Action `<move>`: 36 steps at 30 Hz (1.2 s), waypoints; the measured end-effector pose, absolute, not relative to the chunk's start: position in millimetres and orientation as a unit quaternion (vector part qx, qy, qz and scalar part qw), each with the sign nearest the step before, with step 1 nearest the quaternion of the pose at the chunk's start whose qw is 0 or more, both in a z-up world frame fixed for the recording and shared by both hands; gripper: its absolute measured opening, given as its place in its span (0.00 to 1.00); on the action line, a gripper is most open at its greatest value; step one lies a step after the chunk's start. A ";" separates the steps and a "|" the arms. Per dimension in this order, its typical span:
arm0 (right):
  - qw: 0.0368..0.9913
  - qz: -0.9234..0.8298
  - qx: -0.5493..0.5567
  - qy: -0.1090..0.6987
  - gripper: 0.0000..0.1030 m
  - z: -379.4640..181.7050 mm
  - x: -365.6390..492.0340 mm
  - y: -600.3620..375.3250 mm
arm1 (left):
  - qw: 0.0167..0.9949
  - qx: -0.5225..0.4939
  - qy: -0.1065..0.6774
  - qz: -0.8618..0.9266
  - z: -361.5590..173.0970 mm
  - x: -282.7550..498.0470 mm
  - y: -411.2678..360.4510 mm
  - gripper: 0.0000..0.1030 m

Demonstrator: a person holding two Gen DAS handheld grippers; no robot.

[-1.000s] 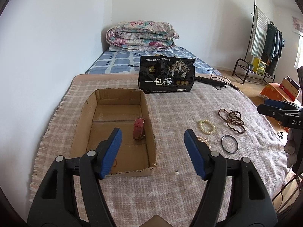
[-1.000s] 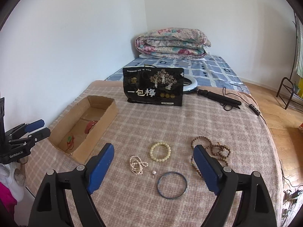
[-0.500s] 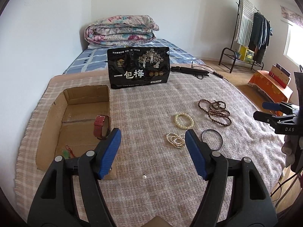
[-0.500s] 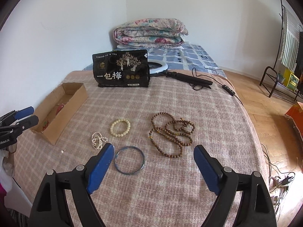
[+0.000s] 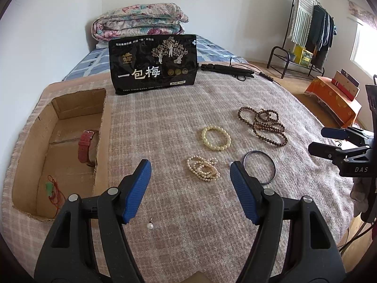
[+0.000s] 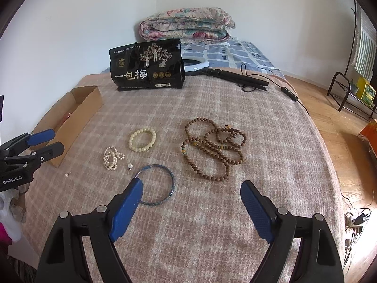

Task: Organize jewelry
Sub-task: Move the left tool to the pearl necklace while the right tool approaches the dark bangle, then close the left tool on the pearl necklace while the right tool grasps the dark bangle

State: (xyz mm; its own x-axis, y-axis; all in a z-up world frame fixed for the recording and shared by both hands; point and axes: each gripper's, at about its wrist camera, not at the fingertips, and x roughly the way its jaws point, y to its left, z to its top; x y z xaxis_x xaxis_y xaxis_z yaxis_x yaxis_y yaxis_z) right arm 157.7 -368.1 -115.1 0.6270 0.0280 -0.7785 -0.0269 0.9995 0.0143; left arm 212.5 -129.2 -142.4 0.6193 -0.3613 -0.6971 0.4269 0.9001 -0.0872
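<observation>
Left claw (image 5: 190,172) is spread wide, nothing between its blue pads, hanging above the checked blanket (image 5: 165,122). Right in the gap ahead of it lies the coiled pearl strand (image 5: 203,169), and a loose pearl earring (image 5: 149,225) sits near the left pad. Just past the right pad's tip is the thin blue bangle (image 5: 259,167), partly hidden by that pad. Further out, the cream bead bracelet (image 5: 216,137), then the long brown bead necklace (image 5: 262,125) in loops to its right. Off to the left, the open cardboard box (image 5: 35,141) holds a red-strapped watch (image 5: 84,146) and a green charm on red cord (image 5: 50,188).

Over to the right claw (image 6: 192,192): also spread wide, empty, its left pad over the near edge of the bangle; whether it touches I cannot tell. A second small pearl earring (image 6: 129,166) lies between the strand and the bangle. At the far end stands a black snack bag (image 6: 146,64), with a black folded stand and its cable (image 6: 238,77) beside it, and a folded floral quilt (image 6: 186,26) on the bed behind.
</observation>
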 end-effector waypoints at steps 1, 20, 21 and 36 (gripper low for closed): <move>0.900 0.017 0.004 0.435 0.81 -118.3 159.2 -368.4 | 0.898 0.042 0.380 -0.220 -145.4 214.2 -130.5 0.70; 0.878 0.033 0.019 0.478 0.57 -167.4 192.5 -363.9 | 0.875 0.057 0.426 -0.223 -200.2 245.8 -169.5 0.59; 0.877 0.034 0.019 0.479 0.57 -169.2 193.8 -363.7 | 0.874 0.059 0.428 -0.221 -202.3 247.3 -171.0 0.59; 0.868 0.041 0.012 0.494 0.45 -187.3 213.1 -354.2 | 0.874 0.083 0.434 -0.201 -224.3 255.7 -184.3 0.59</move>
